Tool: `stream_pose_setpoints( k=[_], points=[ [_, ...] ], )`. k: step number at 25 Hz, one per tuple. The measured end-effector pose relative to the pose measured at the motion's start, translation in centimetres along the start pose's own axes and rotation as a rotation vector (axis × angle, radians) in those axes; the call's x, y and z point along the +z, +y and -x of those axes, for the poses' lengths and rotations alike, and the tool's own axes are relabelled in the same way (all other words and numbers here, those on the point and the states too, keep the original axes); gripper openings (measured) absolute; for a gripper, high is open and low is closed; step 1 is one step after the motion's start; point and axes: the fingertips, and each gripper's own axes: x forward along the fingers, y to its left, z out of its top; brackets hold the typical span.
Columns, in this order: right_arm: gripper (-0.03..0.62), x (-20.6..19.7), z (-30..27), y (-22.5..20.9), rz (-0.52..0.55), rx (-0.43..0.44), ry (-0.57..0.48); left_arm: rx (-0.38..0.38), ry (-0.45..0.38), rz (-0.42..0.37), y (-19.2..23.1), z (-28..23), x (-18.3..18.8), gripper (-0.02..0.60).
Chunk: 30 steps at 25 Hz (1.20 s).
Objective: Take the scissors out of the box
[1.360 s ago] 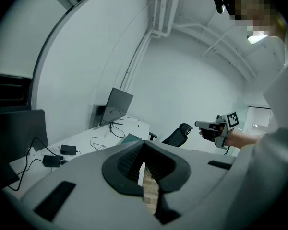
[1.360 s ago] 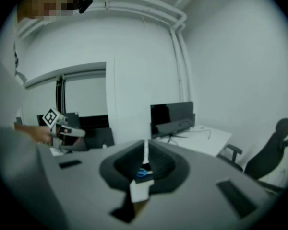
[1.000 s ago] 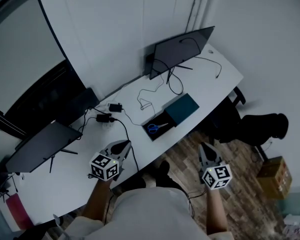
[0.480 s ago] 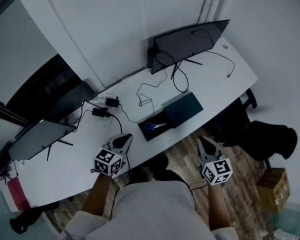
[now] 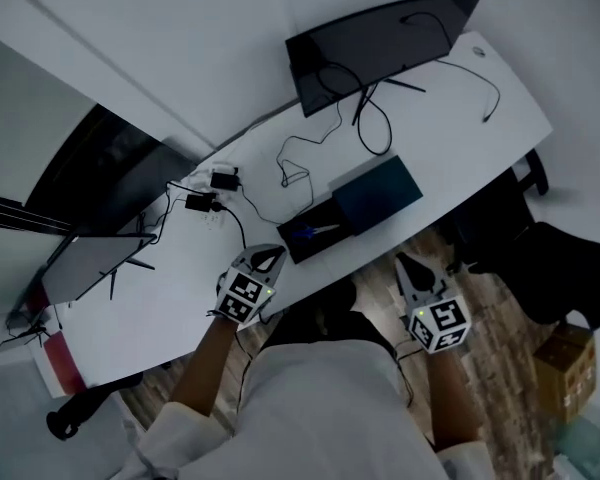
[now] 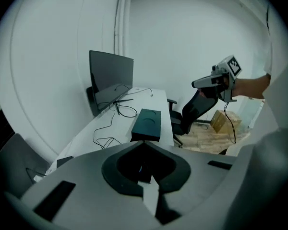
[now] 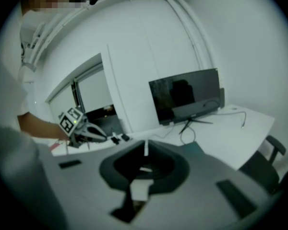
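An open black box (image 5: 302, 243) lies near the front edge of the white desk (image 5: 180, 298). Blue-handled scissors (image 5: 308, 232) rest inside it. Its dark teal lid (image 5: 378, 192) sits beside it on the right, and shows again as the lid (image 6: 147, 123). My left gripper (image 5: 270, 254) hovers over the desk edge just left of the box, shut and empty; its jaw tips meet at the left gripper (image 6: 143, 142). My right gripper (image 5: 405, 262) hangs in front of the desk, off to the right of the box, its tips together with nothing held, seen also as the right gripper (image 7: 145, 145).
A dark monitor (image 5: 380, 43) stands at the back of the desk with loose cables (image 5: 310, 158) and power adapters (image 5: 218, 190) in front of it. Another screen (image 5: 90, 263) is at the left. A black office chair (image 5: 540, 268) and a cardboard box (image 5: 570, 353) stand on the wooden floor at the right.
Both grippers have come forward and down toward the desk edge. The left one now sits closer to the open box. Both stay shut.
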Motion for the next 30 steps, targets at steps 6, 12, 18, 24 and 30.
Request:
stream_pose_setpoints(
  k=[6, 12, 18, 24, 30],
  points=[
    [0.038, -2.5, -1.3, -1.2, -0.046, 0.024, 0.042, -0.046, 0.165, -0.125, -0.3, -5.0, -2.6, 0.032],
    [0.038, -5.2, -2.2, -2.2, -0.099, 0.009, 0.088, -0.110, 0.307, -0.251, 0.1, -9.6, -5.5, 0.032],
    [0.038, -7.3, -2.6, -2.8, -0.158, -0.027, 0.119, -0.176, 0.458, -0.321, 1.1, -13.4, -9.6, 0.069],
    [0.038, -8.8, -3.5, -2.6, -0.206, -0.059, 0.136, -0.211, 0.586, -0.400, 2.1, -16.4, -13.4, 0.122],
    [0.038, -10.5, -3.8, -2.3, -0.258, -0.086, 0.149, -0.257, 0.716, -0.475, 2.8, -17.3, -16.0, 0.156]
  ],
)
